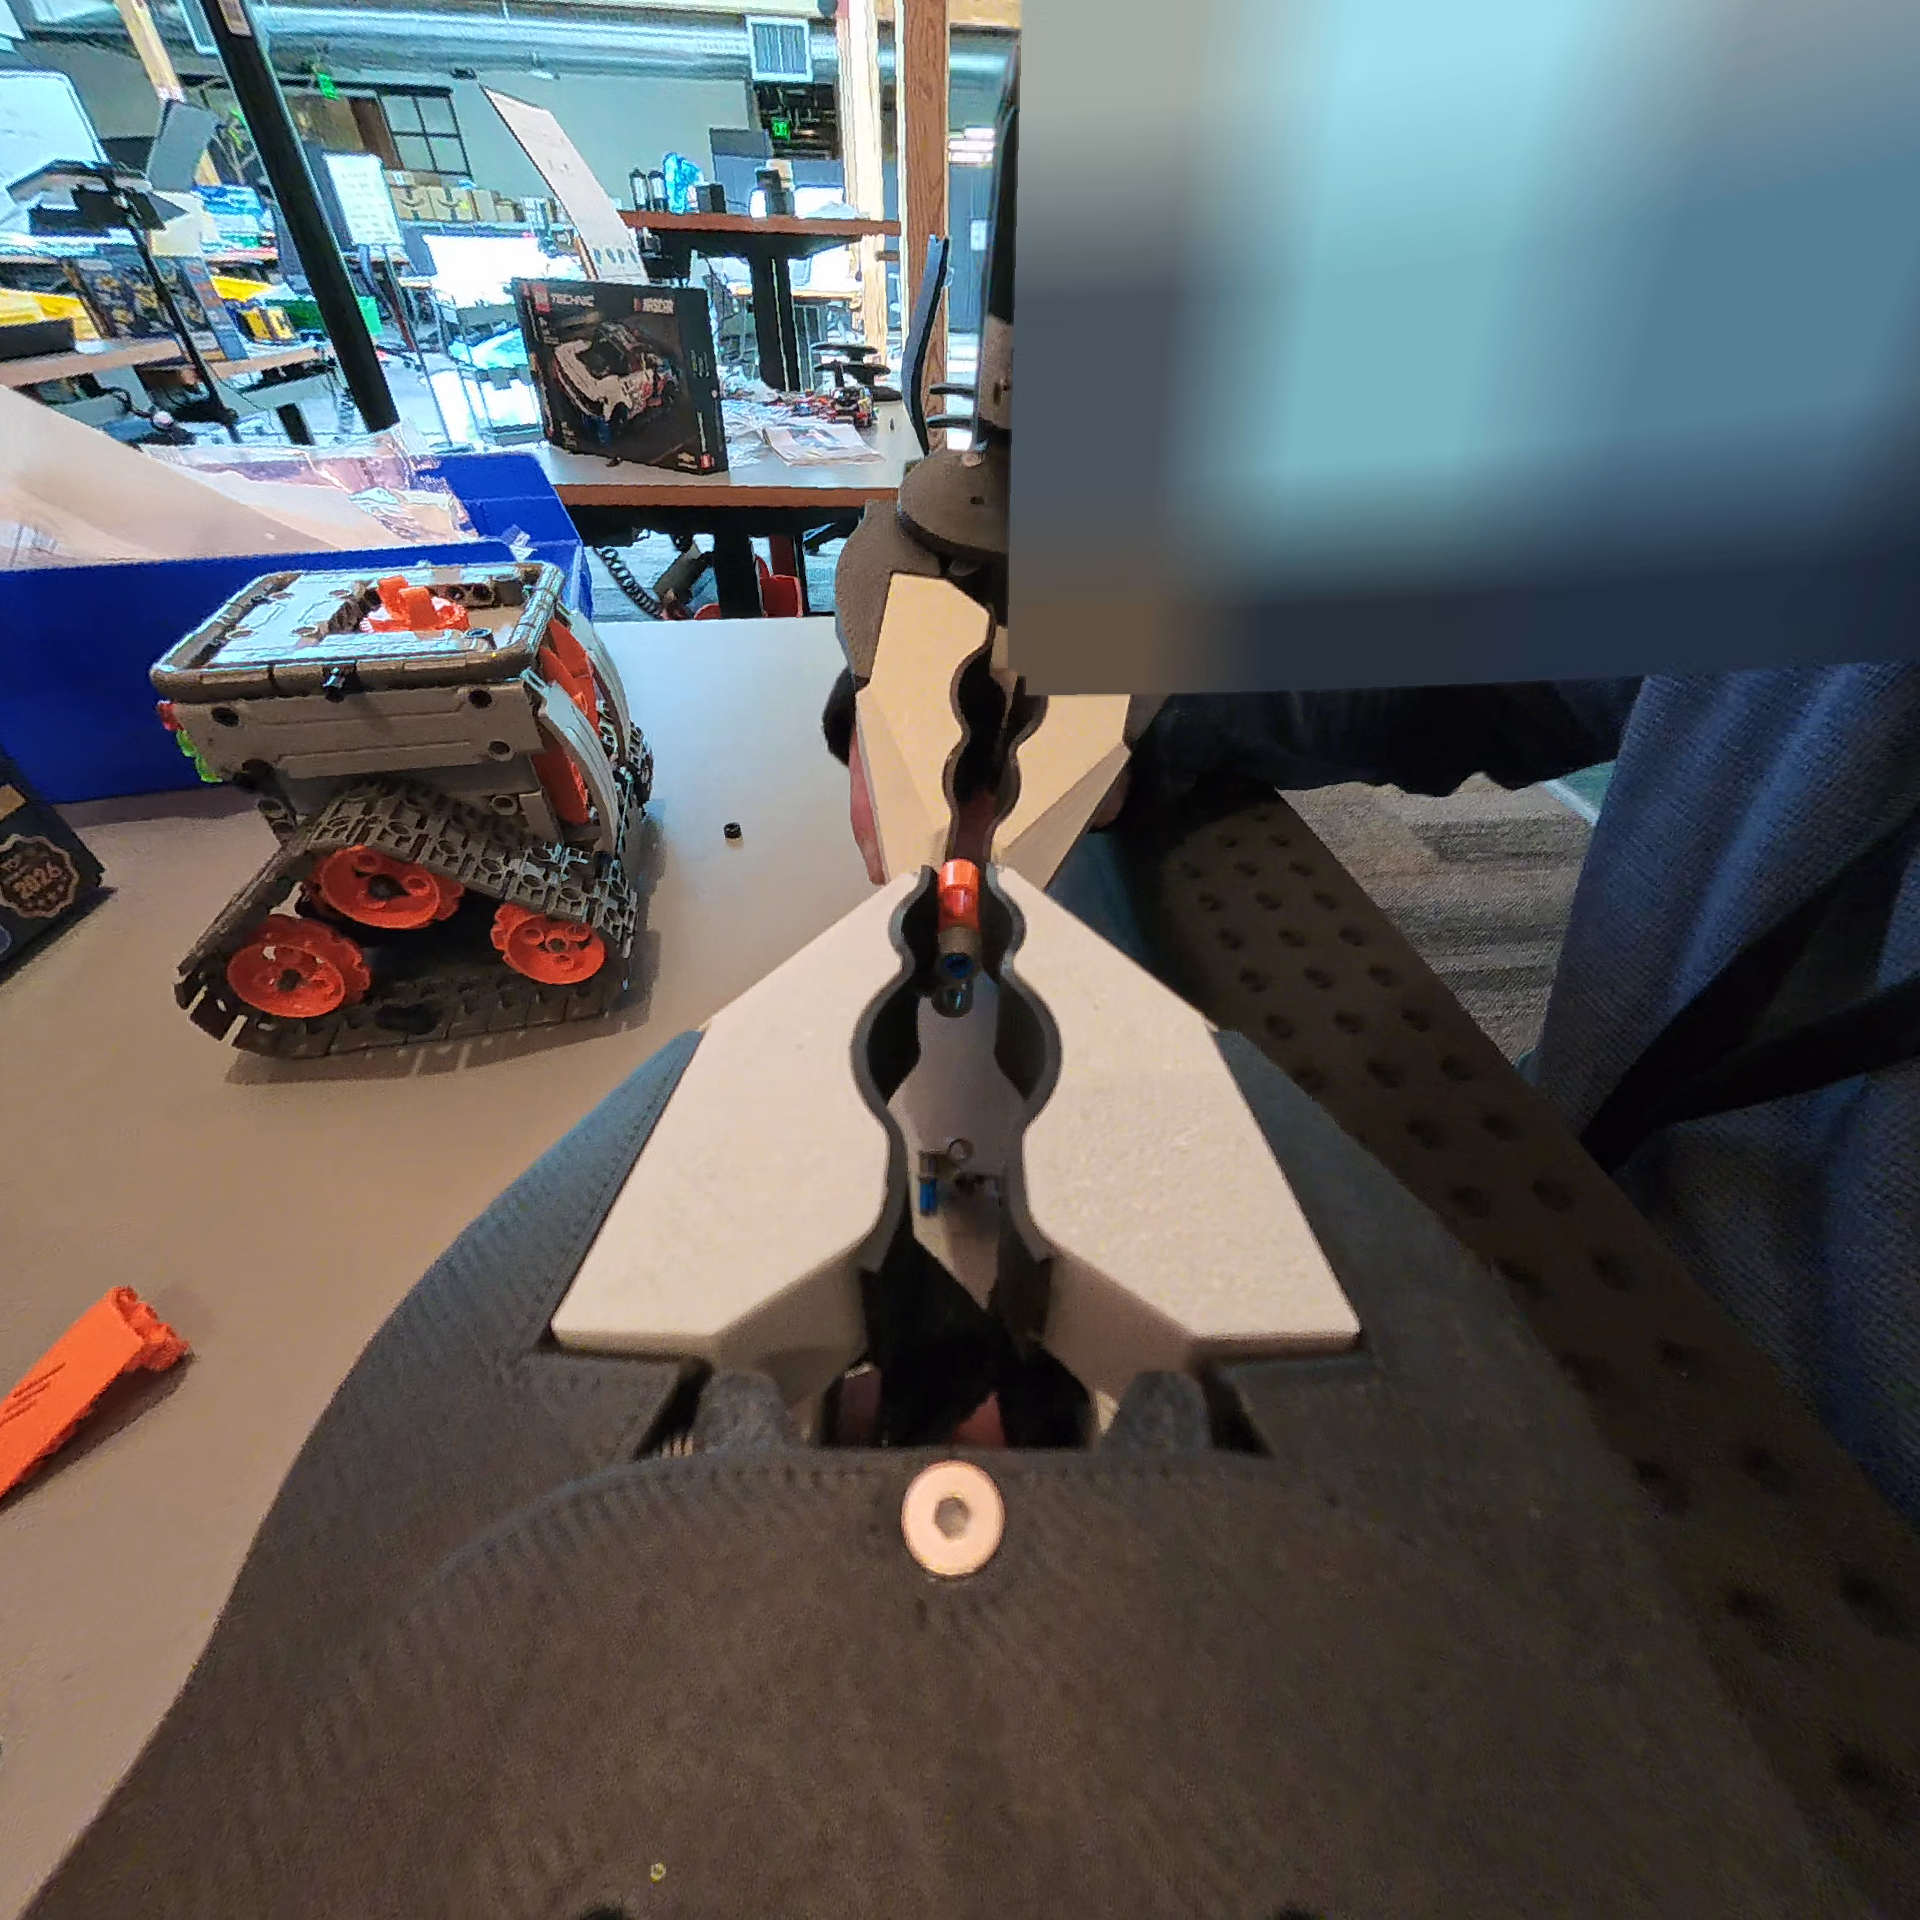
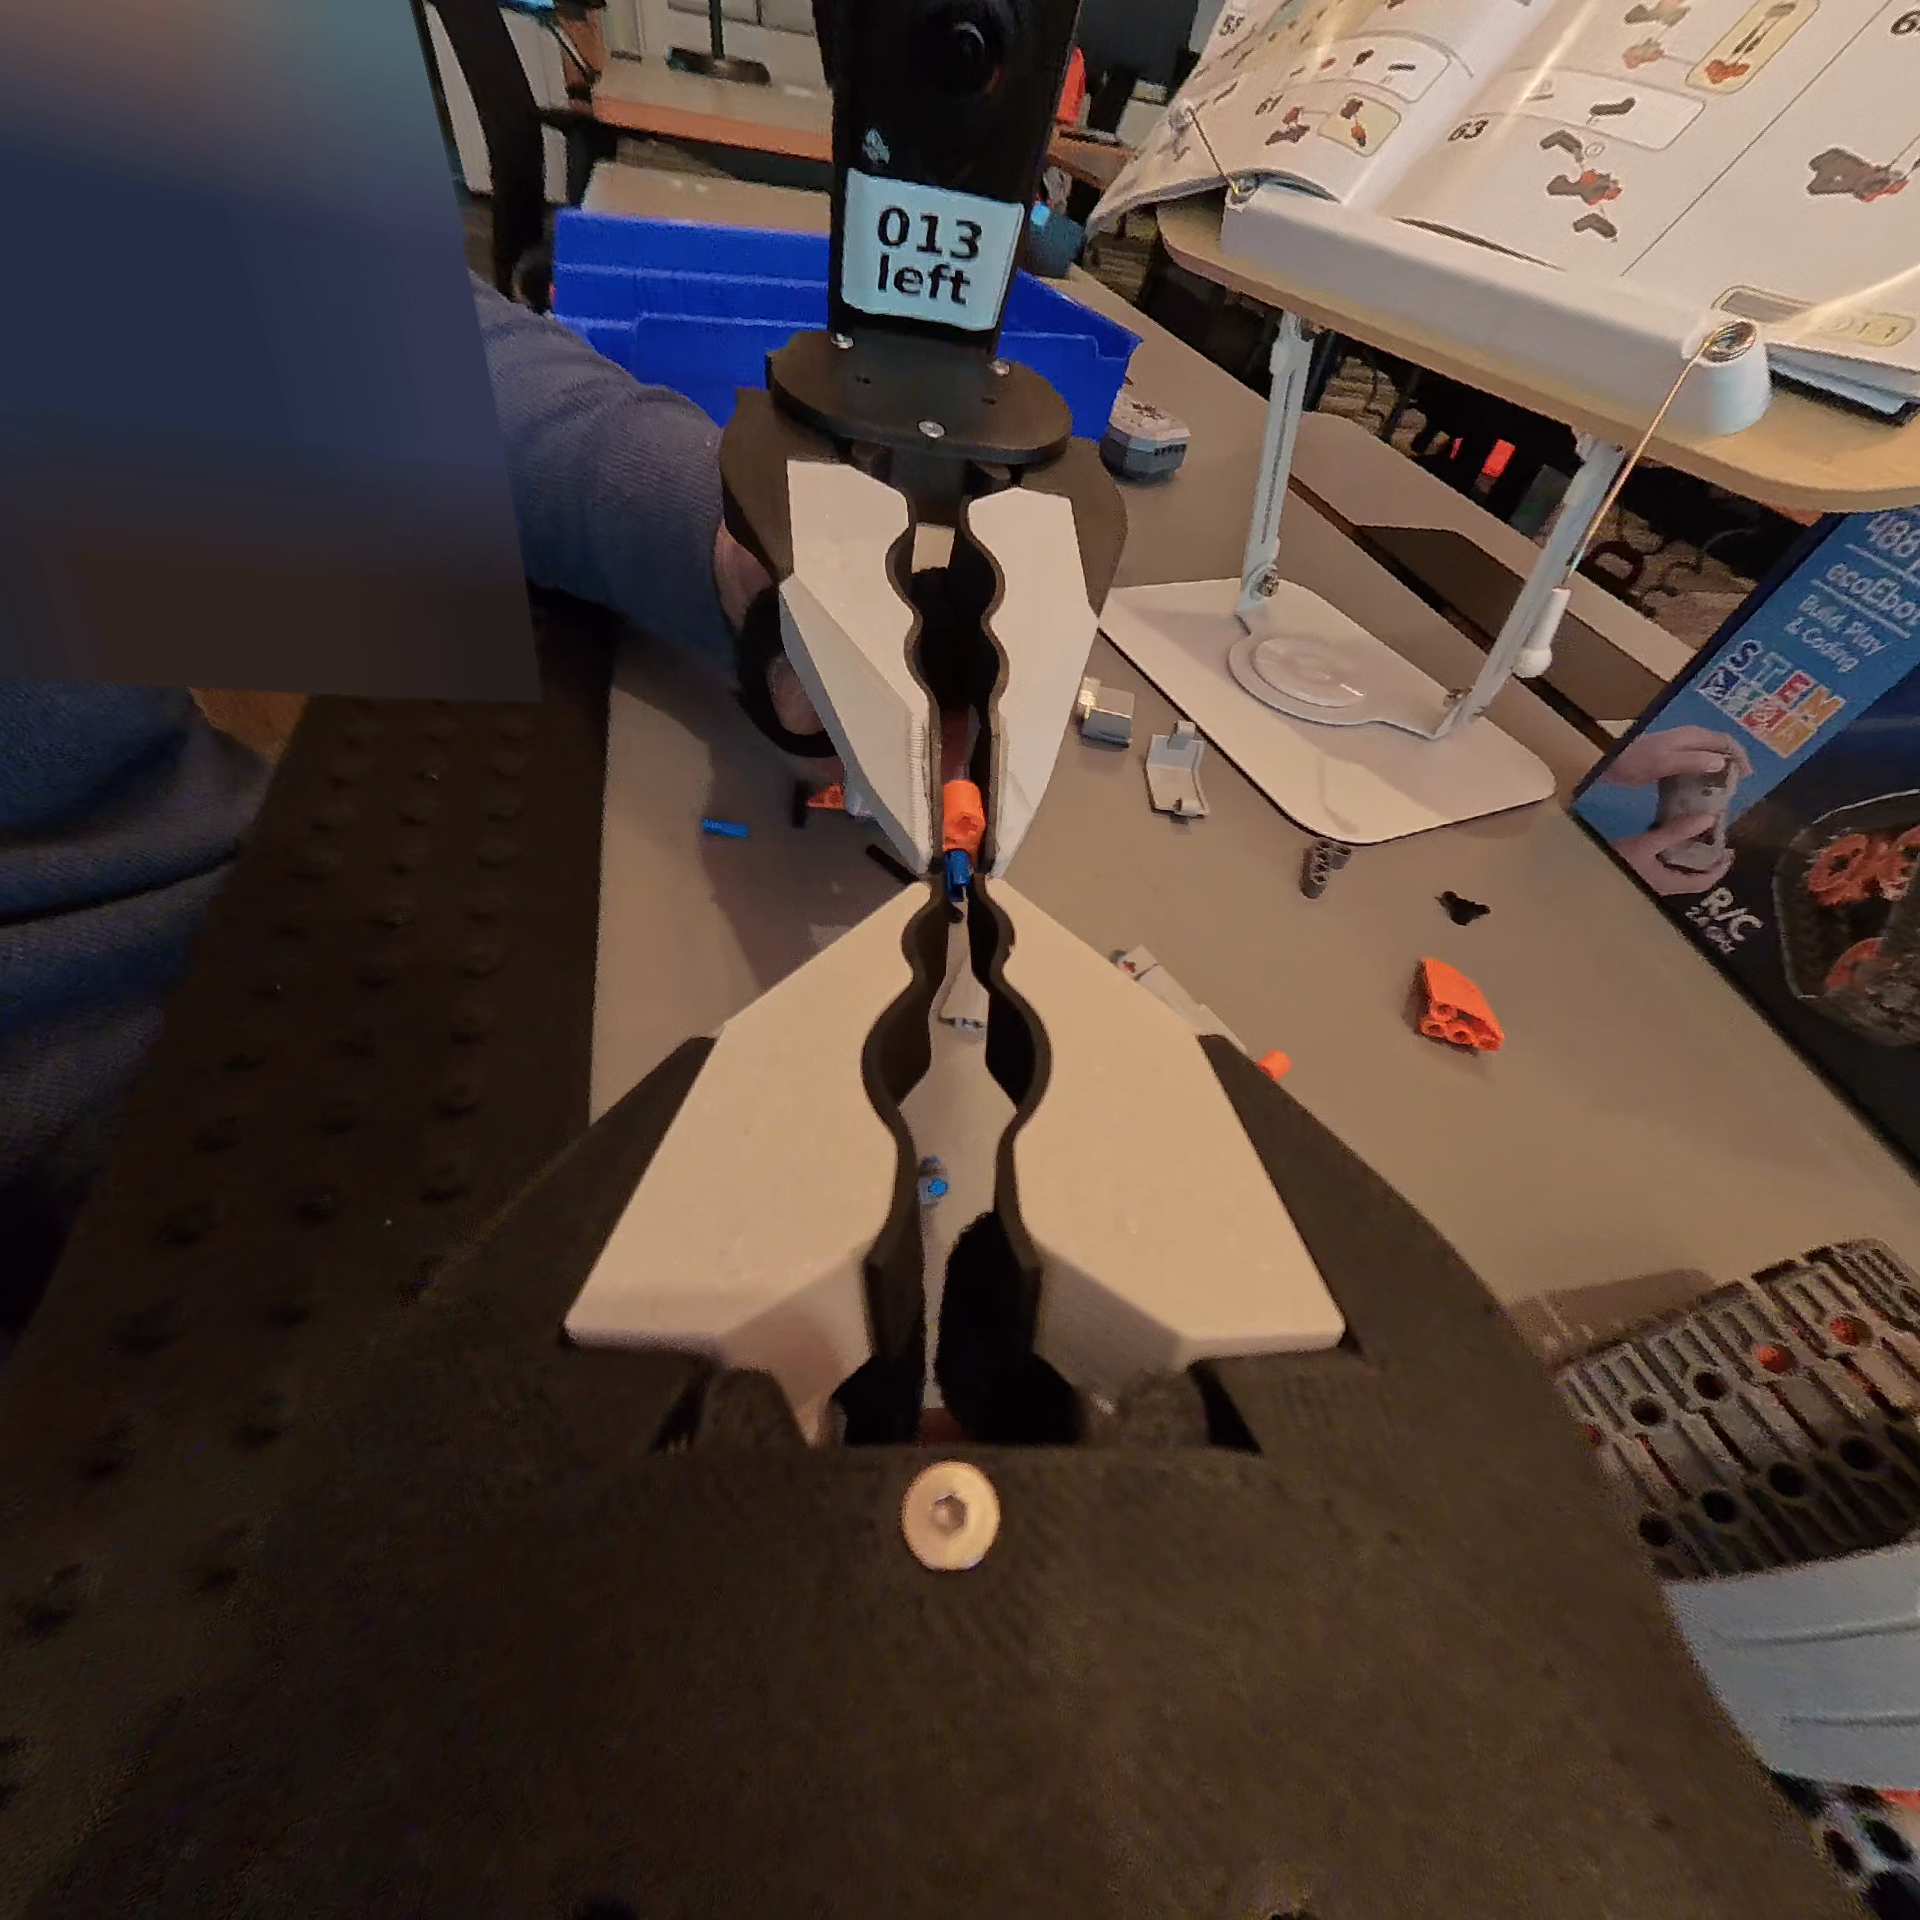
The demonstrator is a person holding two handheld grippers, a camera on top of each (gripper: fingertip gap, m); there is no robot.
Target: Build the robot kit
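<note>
Tools were found tip to tip above the near edge of the surface [image 1: 312,1195]. The left tool [image 1: 956,883] stood narrow, its jaws closed on an orange connector [image 2: 962,816] held clear of the surface. A blue pin [image 2: 956,868] projected from that connector toward the right tool [image 2: 954,896], which was also narrow; its tips appeared to pinch the pin's free end, though the contact itself was partly hidden. Whether the pin was fully seated in the connector could not be told.

A tracked model [image 1: 416,810] with orange wheels stood toward the far left of the surface, just in front of a blue bin [image 1: 83,665], and looked largely built. Loose parts lay unattached:
- an orange panel [image 1: 73,1382] at the left edge;
- a small black ring [image 1: 735,832] beside the model;
- an orange beam [image 2: 1455,1003] toward the right edge;
- grey pieces [image 2: 1174,769] and a second blue pin [image 2: 724,828] farther in.

An open instruction booklet [image 2: 1558,135] rested on a white stand [image 2: 1330,727] at the far right, next to a printed box [image 2: 1787,748].
</note>
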